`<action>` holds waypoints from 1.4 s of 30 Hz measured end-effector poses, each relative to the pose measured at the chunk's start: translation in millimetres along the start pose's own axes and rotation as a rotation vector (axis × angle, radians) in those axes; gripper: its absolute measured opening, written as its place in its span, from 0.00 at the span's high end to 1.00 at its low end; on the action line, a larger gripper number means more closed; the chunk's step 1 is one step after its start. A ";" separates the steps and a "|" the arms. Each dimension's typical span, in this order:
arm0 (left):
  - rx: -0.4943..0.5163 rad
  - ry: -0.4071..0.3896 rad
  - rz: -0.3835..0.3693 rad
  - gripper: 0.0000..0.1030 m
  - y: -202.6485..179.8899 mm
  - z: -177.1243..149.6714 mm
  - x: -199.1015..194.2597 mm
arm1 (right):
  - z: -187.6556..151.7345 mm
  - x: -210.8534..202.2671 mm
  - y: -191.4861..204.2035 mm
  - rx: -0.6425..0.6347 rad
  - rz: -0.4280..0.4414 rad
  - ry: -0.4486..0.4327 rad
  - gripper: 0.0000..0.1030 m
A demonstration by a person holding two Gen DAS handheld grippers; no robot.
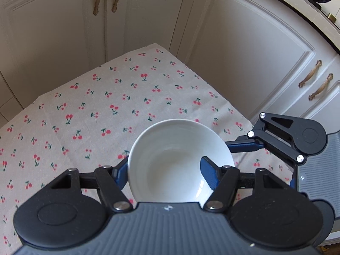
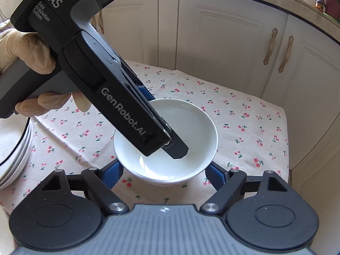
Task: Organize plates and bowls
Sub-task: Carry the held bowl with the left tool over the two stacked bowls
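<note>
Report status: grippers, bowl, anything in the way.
Left gripper shut on white bowl, one finger inside the rim, one outside. Right gripper open, straddling the bowl. Plate stack off to the side, nothing blocking.

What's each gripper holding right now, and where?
Left gripper clamps the white bowl by its rim wall, one finger inside. Right gripper holds nothing.

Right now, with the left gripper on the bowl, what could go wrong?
1. The left gripper pinches only one wall of the bowl, one finger inside and one outside, so the bowl could tilt or slip.
2. The right gripper stands open close by the bowl. A bump could knock it loose.
3. Plates are stacked nearby. A swing that way might clip them.
</note>
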State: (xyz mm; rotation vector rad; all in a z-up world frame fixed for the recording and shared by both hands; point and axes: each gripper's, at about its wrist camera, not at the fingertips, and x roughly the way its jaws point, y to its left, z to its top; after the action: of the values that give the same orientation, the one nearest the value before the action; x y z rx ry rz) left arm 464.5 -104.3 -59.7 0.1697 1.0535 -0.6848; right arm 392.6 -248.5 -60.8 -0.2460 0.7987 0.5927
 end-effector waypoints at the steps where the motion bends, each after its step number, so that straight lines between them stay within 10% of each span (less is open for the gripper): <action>1: 0.006 0.001 0.001 0.35 -2.2 -3.4 -4.0 | -1.1 -3.5 3.0 -0.001 0.003 0.000 0.15; 42: 0.034 -0.096 0.040 0.34 -87.6 -105.1 -147.0 | -42.1 -130.4 131.0 -0.088 0.030 -0.039 0.15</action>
State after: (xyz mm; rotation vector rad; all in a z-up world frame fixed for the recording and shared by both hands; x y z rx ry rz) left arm 288.7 -62.1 27.9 0.1850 0.9451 -0.6691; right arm 219.4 -212.6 7.7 -0.3033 0.7404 0.6596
